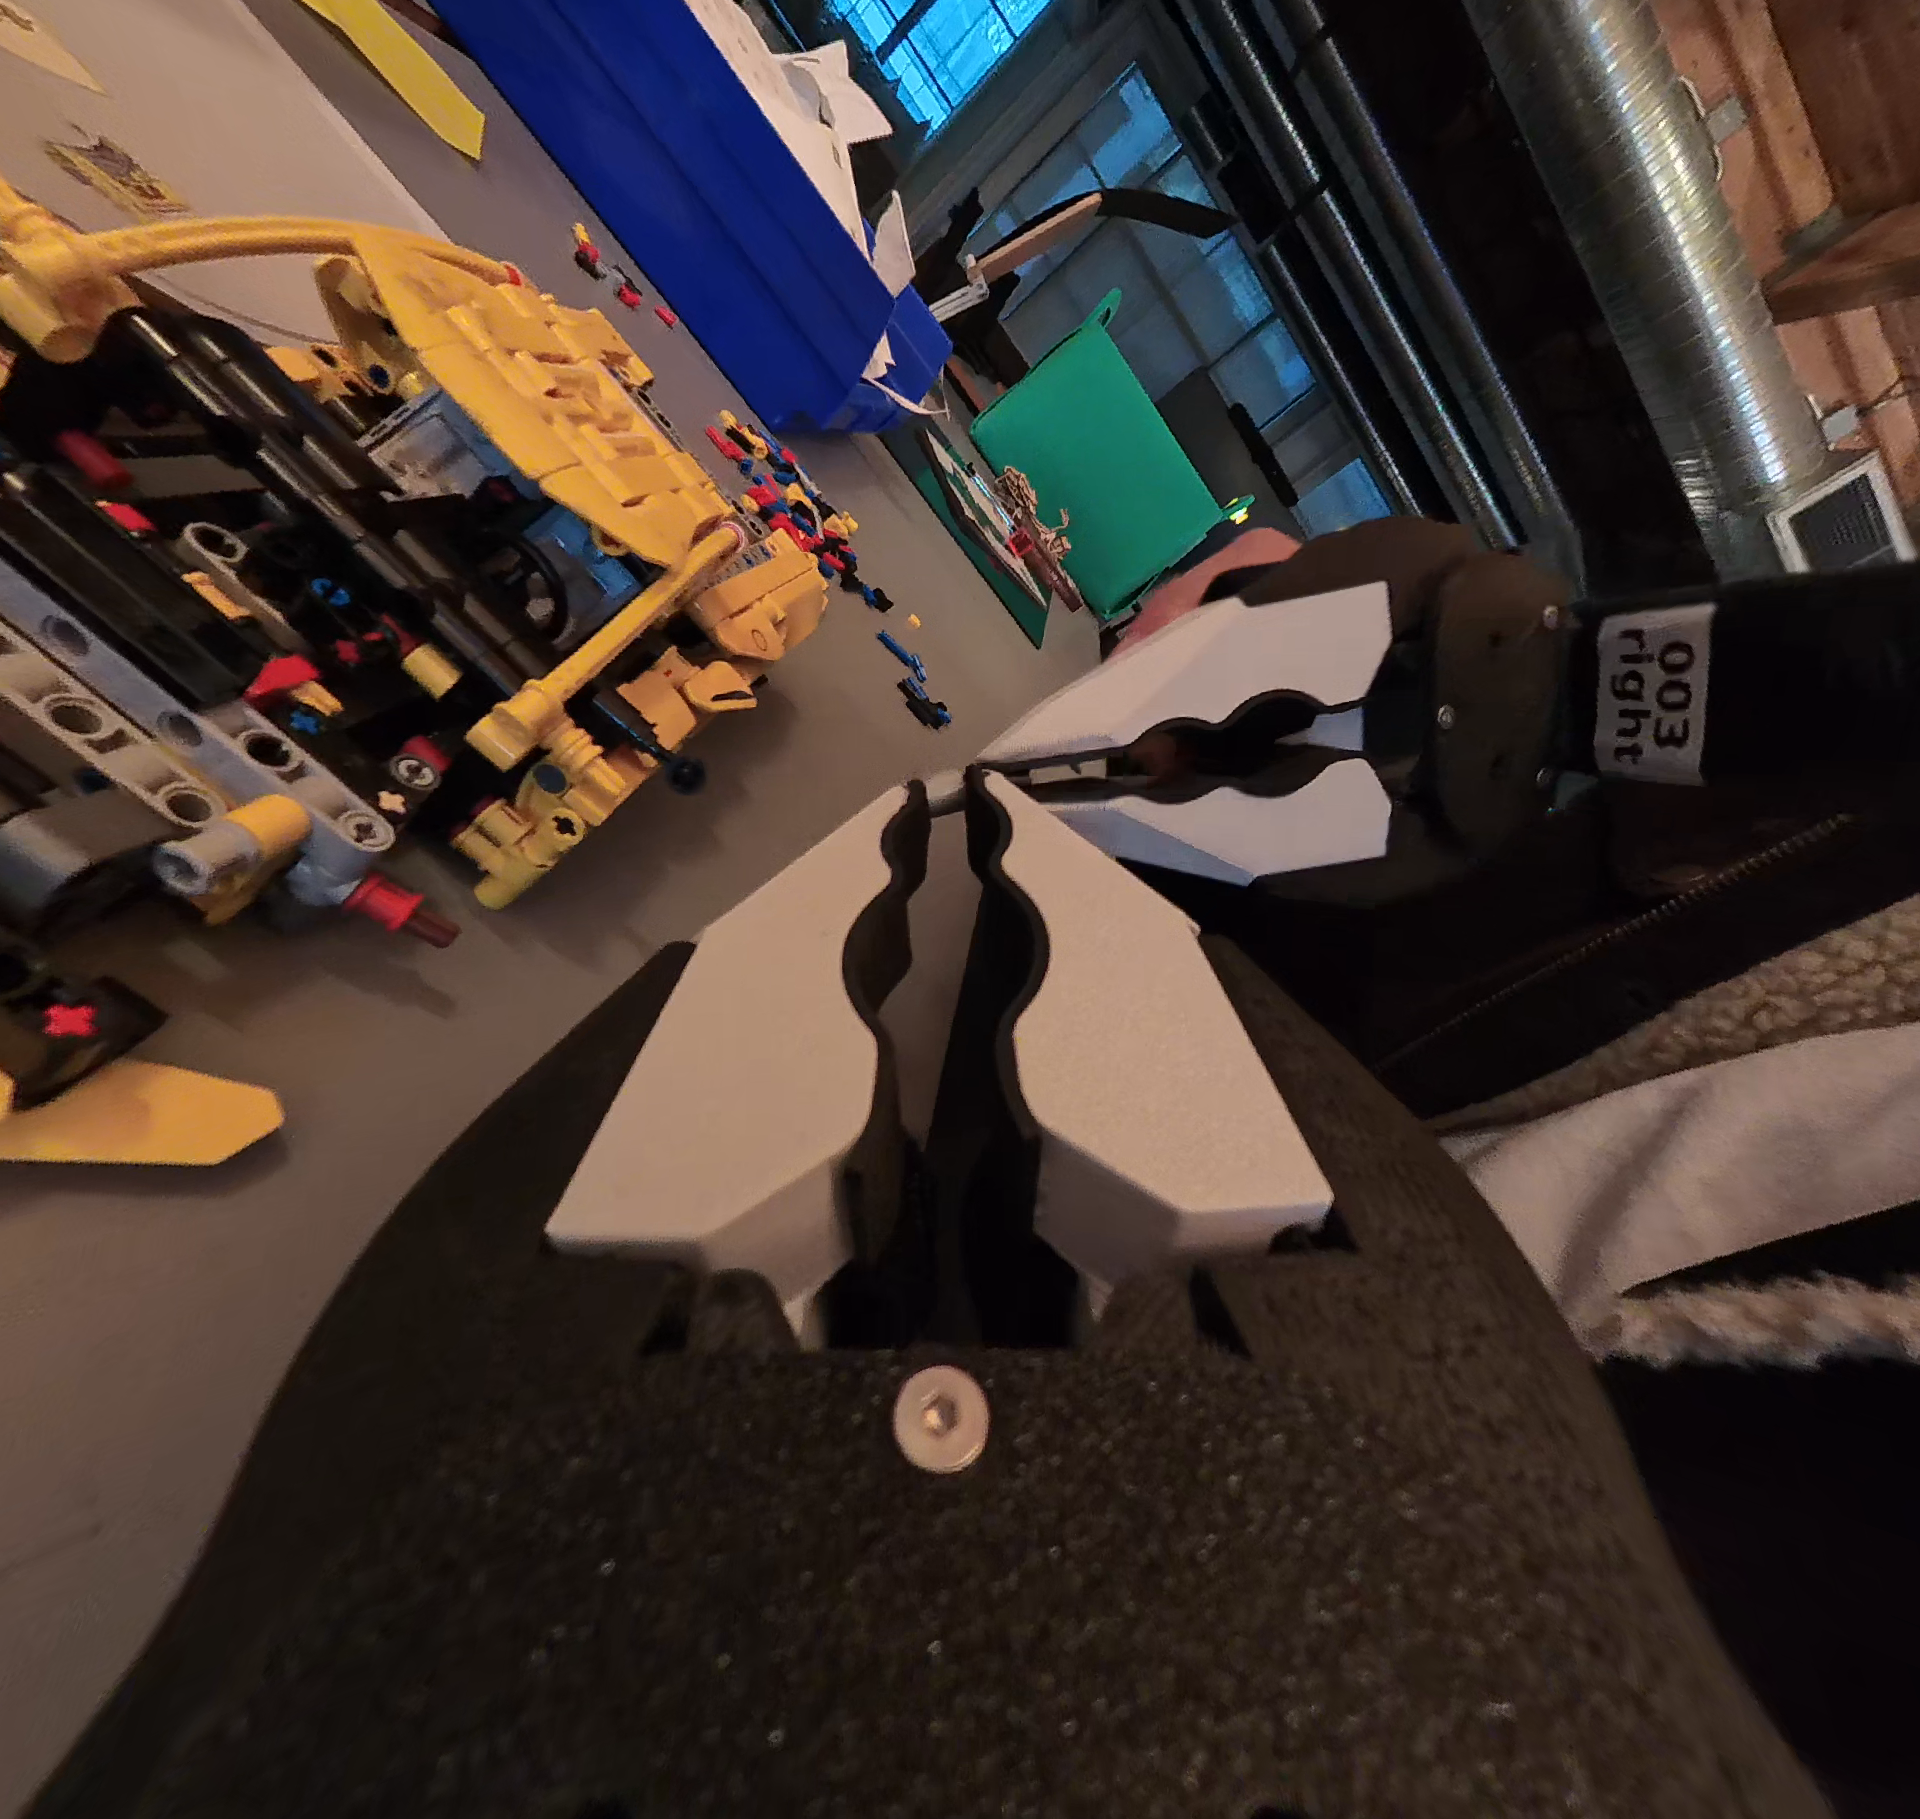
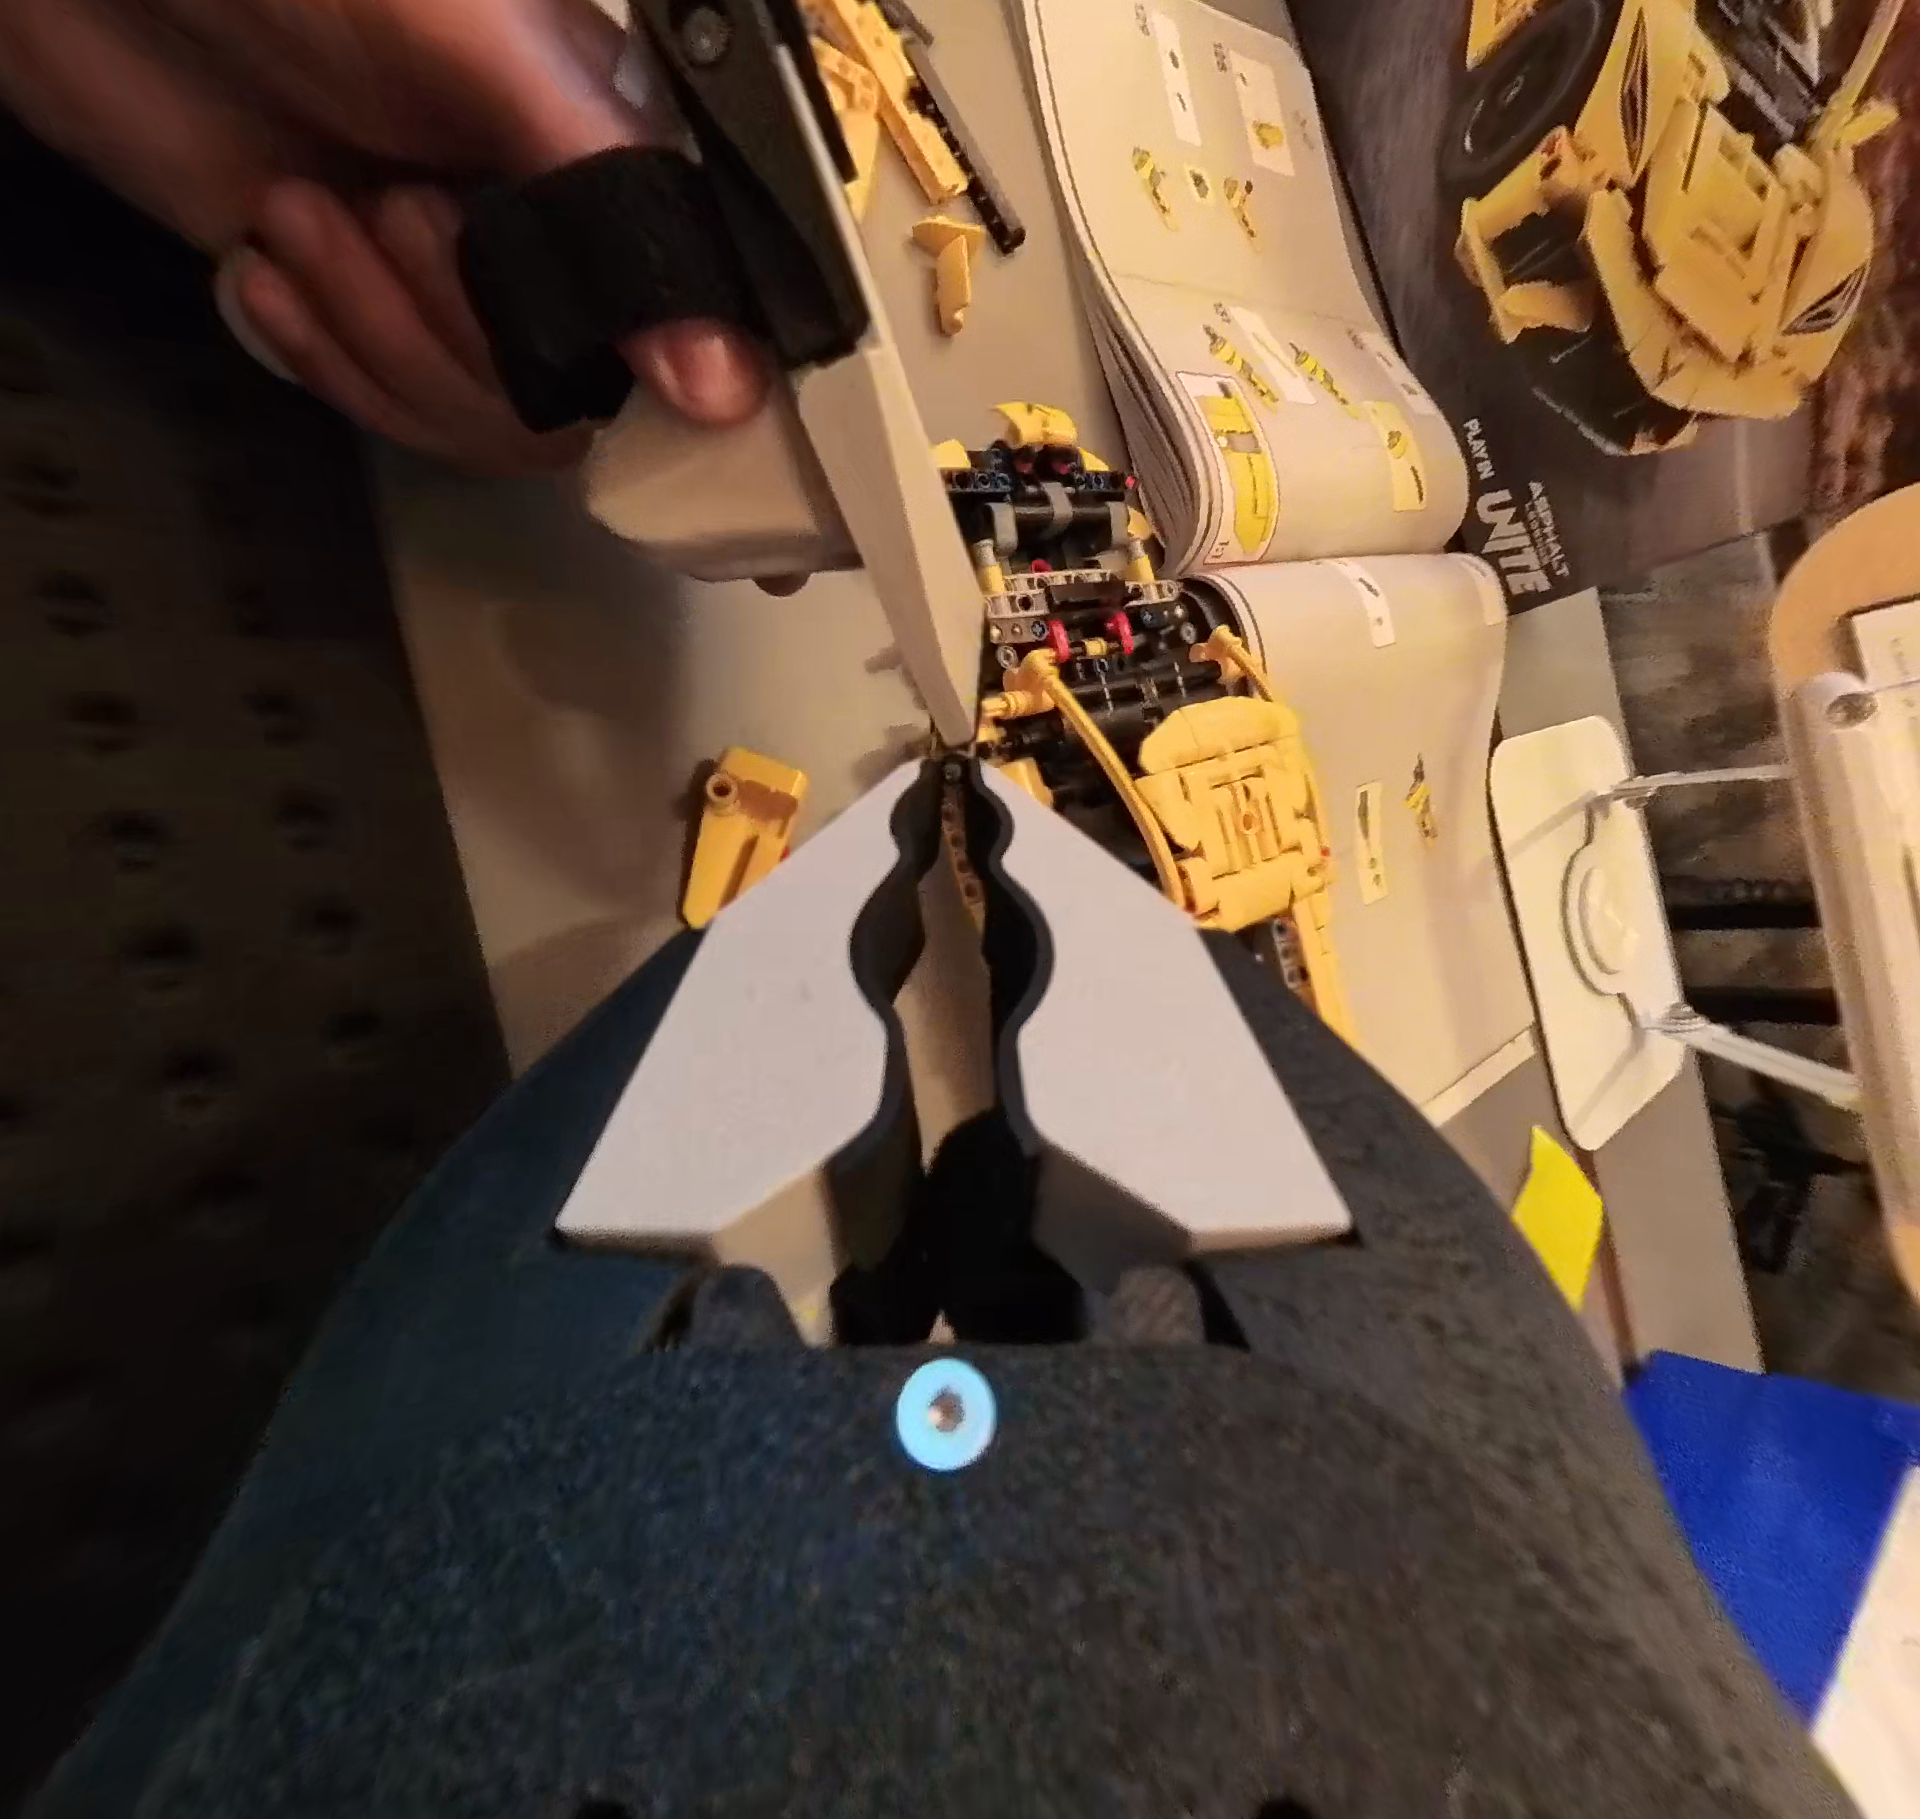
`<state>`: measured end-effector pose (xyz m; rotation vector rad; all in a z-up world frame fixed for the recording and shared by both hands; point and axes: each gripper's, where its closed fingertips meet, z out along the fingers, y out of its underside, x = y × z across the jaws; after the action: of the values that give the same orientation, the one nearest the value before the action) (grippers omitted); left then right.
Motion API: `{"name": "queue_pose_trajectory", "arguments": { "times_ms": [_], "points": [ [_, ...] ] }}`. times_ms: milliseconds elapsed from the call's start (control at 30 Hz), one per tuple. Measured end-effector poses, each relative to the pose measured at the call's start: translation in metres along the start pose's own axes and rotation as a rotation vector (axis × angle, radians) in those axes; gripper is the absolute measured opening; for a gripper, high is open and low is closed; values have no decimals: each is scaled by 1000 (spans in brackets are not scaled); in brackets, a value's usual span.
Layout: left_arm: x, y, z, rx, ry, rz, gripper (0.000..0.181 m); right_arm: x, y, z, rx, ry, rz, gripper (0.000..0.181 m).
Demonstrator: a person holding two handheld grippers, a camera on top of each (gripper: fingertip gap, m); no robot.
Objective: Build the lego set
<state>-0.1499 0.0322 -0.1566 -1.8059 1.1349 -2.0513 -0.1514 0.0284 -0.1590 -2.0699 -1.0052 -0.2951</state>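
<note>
Pinching a thin black beam [image 2: 954,839], the right gripper [image 2: 951,782] meets the left gripper [image 1: 943,795], jaws seemingly closed.

Yellow-and-black lego car [image 1: 436,481], blue bin [image 1: 665,159]

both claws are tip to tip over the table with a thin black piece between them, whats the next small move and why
Probably ease the left claw open and back it off. The thin black beam already sits clamped between the fingers of the right claw, and the left tips look closed at its end, so the handover seems done. The right claw could then carry it to the yellow car model beside it.
</note>
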Motion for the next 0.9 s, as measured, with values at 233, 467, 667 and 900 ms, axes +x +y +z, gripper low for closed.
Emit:
{"name": "queue_pose_trajectory", "arguments": {
  "times_ms": [233, 467, 667, 900],
  "points": [
    [10, -7, -4, 48, 97, -54, 6, 4, -14, -6, 163, -71, 214, 3],
    [16, -8, -5, 59, 187, -144, 6, 5, -16, -11, 282, -143, 384, 3],
    [13, -8, -5, 61, 205, -202, 6, 6, -13, -10, 346, -118, 402, 2],
    [10, -10, -6, 74, 178, -177, 6, 4, -3, -1, 211, -6, 216, 0]
  ]
}}
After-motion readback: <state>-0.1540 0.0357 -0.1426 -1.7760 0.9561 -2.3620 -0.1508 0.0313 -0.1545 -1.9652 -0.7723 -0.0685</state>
